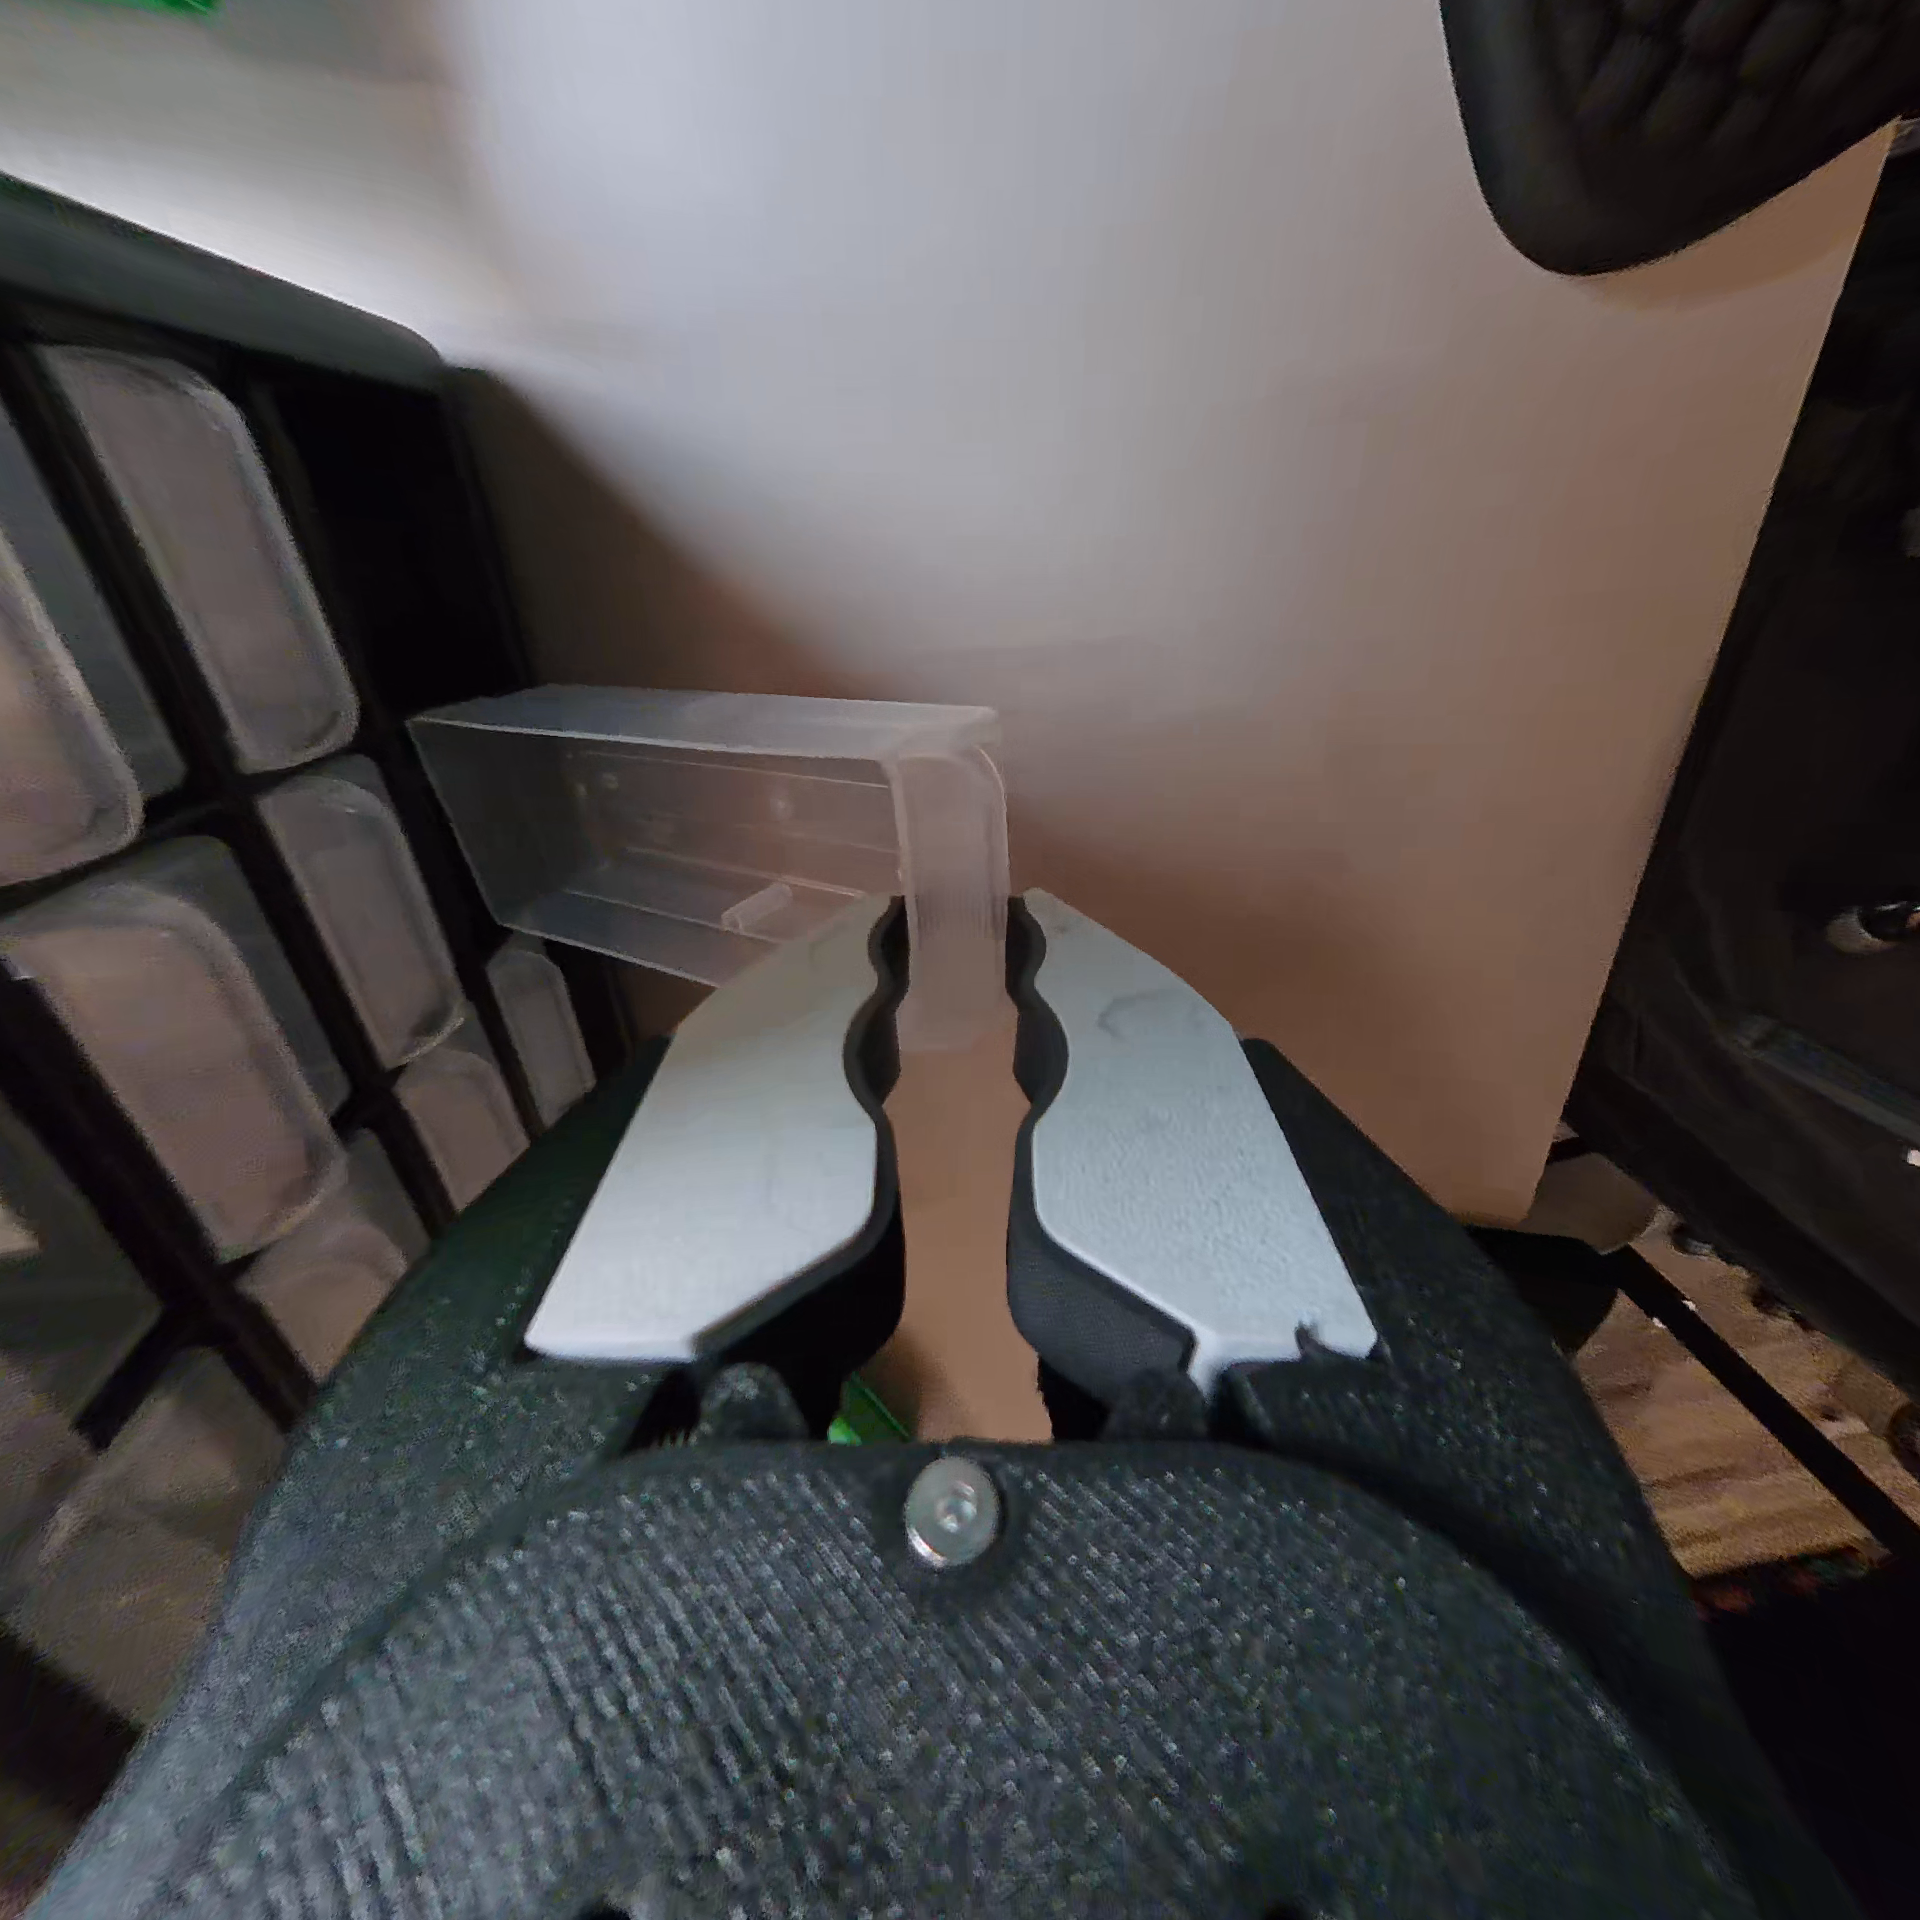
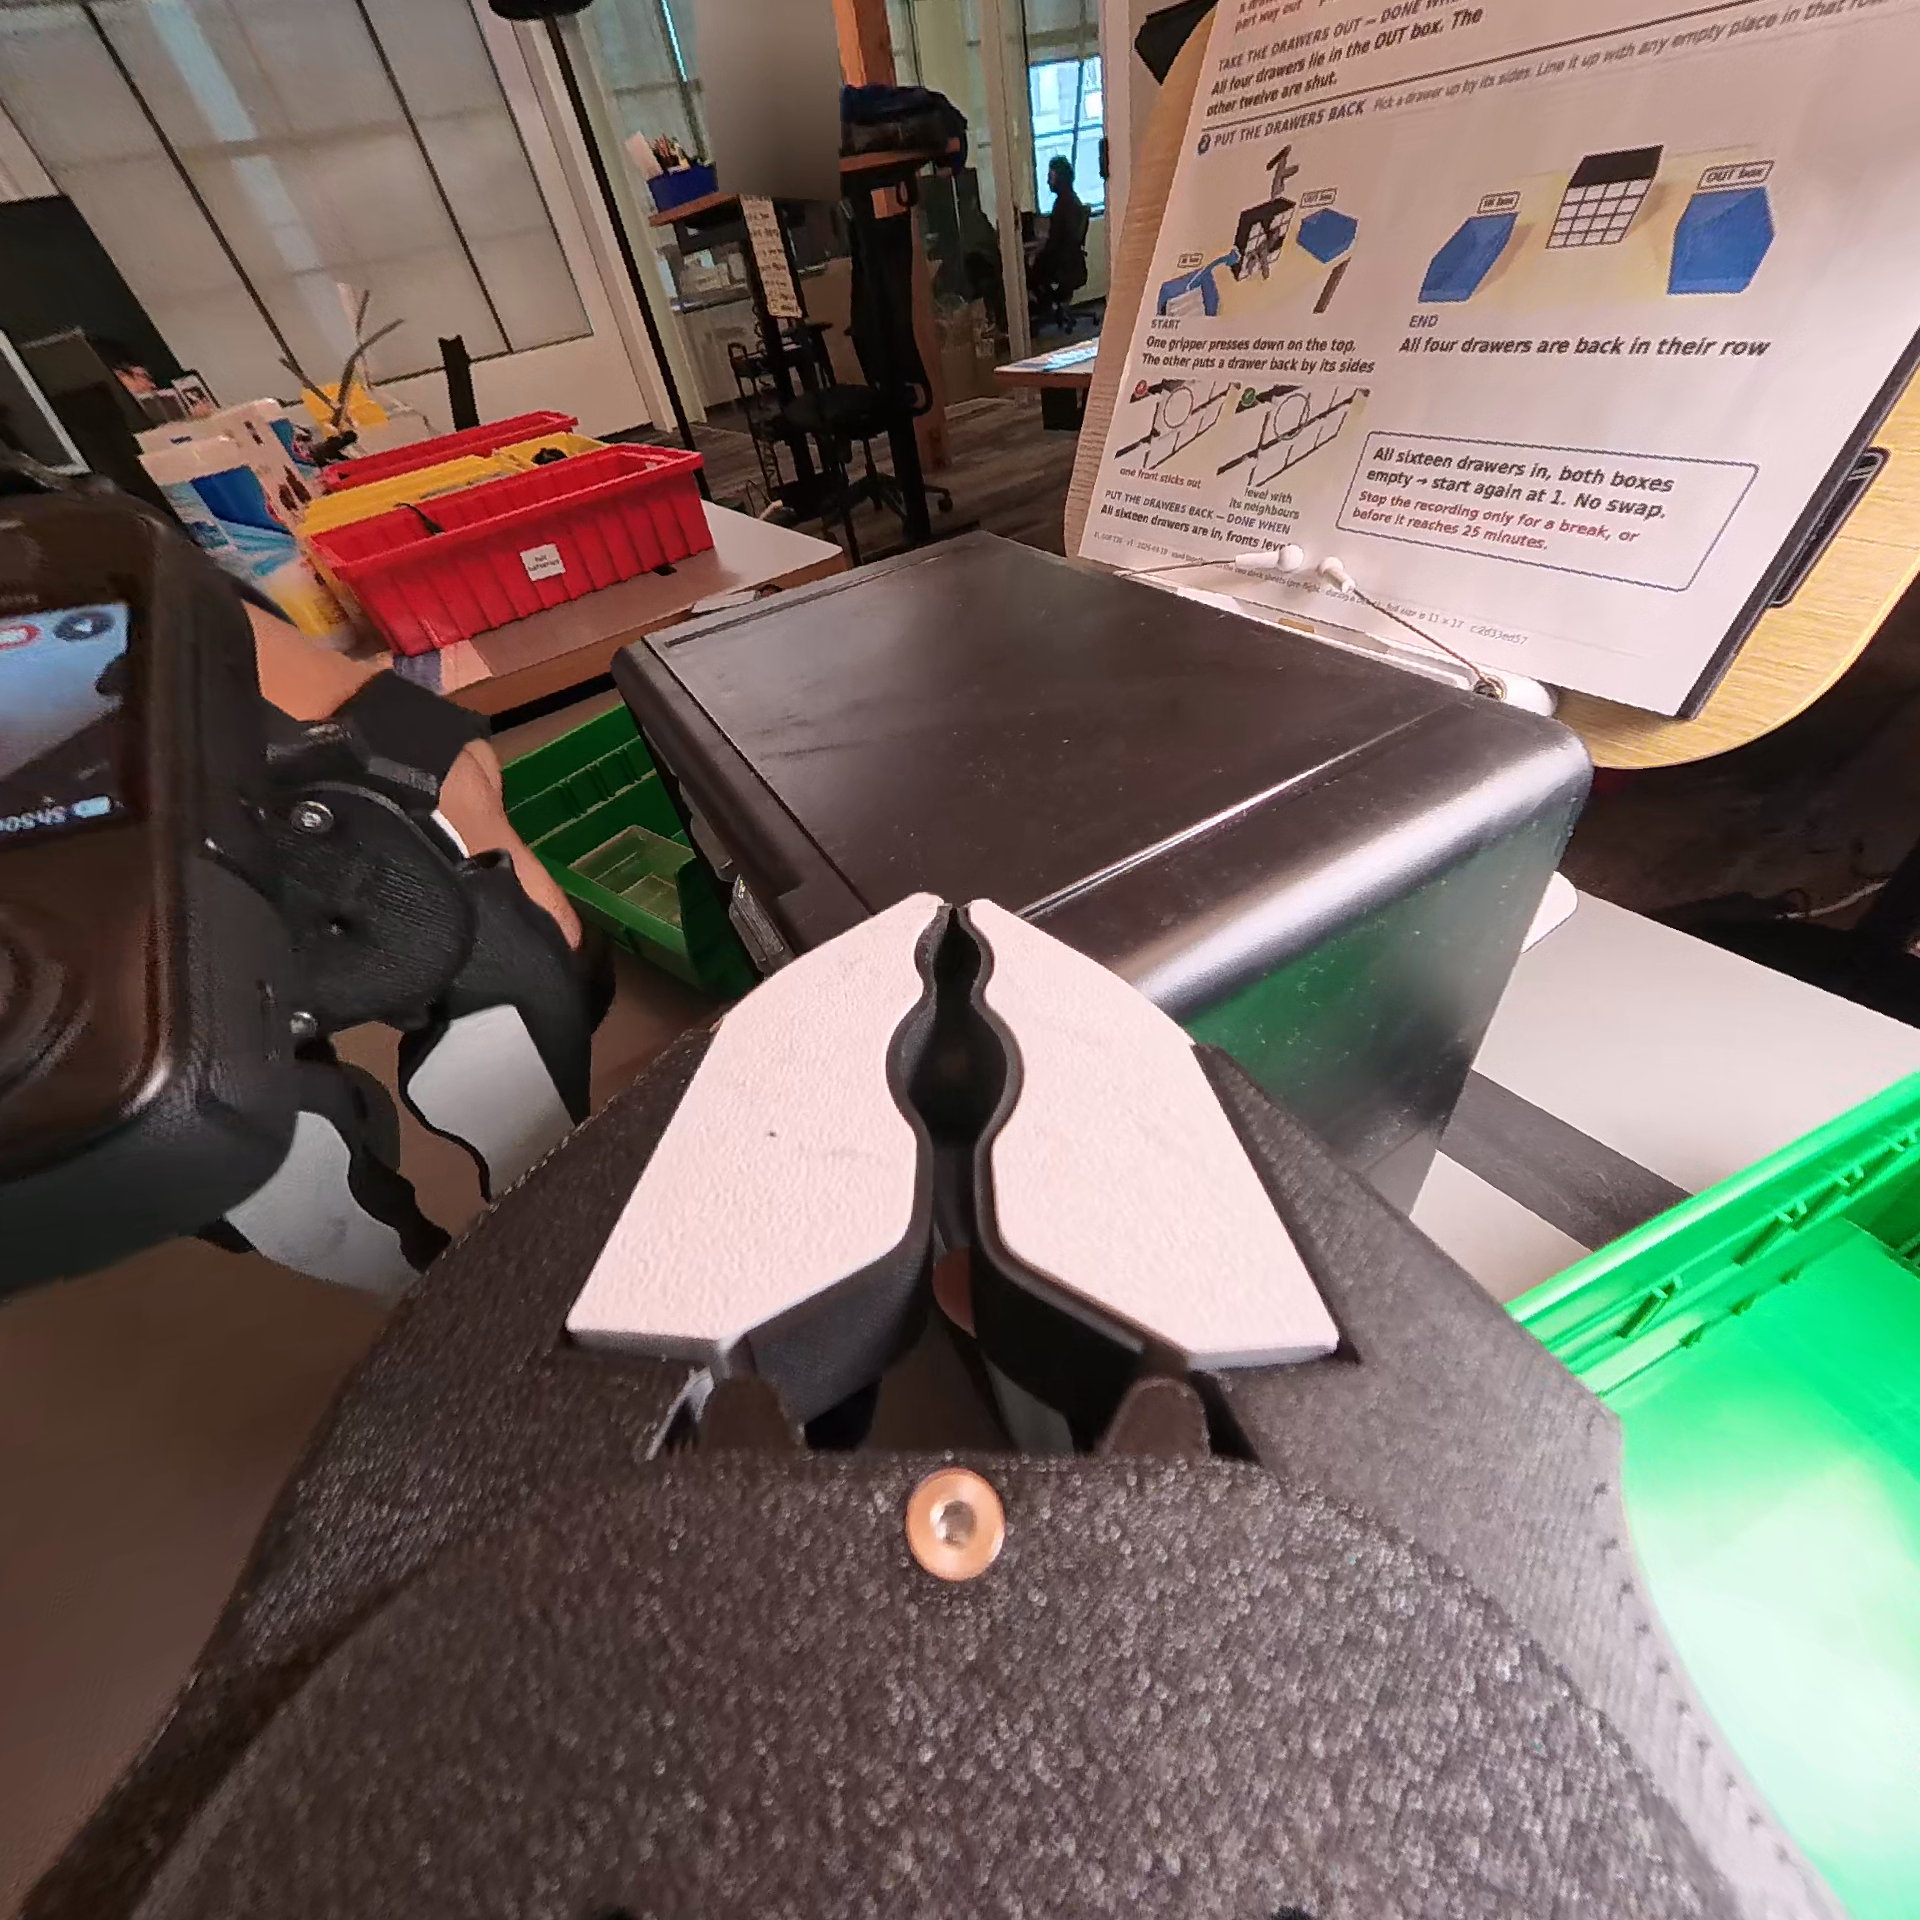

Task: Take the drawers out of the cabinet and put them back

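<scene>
In the left wrist view my left gripper [image 1: 954,920] is shut on the front tab of a clear plastic drawer [image 1: 665,821]. The drawer hangs in the air, fully out, just right of the black cabinet [image 1: 208,727], whose slots hold several clear drawers; one upper slot [image 1: 384,582] is dark and empty. In the right wrist view my right gripper [image 2: 954,914] is shut and empty, its tips at the near top edge of the black cabinet [image 2: 1091,727]. The left gripper's body [image 2: 260,935] and a hand show at the left there.
A green bin [image 2: 623,831] sits left of the cabinet and another green bin [image 2: 1766,1351] at the right. An instruction sheet on a board [image 2: 1507,343] stands behind the cabinet. Red and yellow bins [image 2: 499,520] sit on a far table. The other gripper's black body [image 1: 1662,125] shows top right.
</scene>
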The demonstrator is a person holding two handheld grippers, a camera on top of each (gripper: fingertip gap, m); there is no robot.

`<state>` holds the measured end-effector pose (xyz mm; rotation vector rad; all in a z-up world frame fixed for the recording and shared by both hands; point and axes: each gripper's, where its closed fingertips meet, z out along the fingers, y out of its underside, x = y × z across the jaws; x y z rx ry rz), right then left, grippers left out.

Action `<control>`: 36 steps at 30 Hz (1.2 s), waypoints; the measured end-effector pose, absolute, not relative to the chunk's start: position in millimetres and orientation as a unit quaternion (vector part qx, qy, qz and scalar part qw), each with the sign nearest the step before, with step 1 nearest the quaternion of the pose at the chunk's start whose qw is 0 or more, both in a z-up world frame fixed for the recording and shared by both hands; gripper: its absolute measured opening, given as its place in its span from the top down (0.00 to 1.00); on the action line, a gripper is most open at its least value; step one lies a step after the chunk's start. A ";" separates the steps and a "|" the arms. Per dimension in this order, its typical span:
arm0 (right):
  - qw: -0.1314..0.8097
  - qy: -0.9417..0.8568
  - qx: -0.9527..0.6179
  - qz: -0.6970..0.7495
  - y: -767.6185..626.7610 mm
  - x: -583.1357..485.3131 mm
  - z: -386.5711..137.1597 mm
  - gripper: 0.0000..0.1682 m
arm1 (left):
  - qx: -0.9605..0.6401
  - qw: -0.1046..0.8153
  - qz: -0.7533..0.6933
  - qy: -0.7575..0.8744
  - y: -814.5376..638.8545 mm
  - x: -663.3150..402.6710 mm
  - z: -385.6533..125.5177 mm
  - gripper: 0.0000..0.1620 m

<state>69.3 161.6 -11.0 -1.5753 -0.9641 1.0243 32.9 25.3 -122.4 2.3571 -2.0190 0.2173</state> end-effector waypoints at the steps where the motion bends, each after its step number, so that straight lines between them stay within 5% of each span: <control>1: 0.493 -0.396 -0.649 0.424 161.5 69.5 -11.0 1.00 | 0.757 0.011 0.065 -0.651 27.4 32.3 -120.4 0.89; 18: 0.520 -0.375 -0.649 0.410 161.1 70.7 -10.7 1.00 | 0.727 -0.164 -0.068 -0.663 52.8 23.7 -99.9 0.89; 36: 0.511 -0.394 -0.642 0.415 155.7 71.1 -10.8 1.00 | 0.651 -0.317 -0.148 -0.673 44.5 16.1 -191.7 0.89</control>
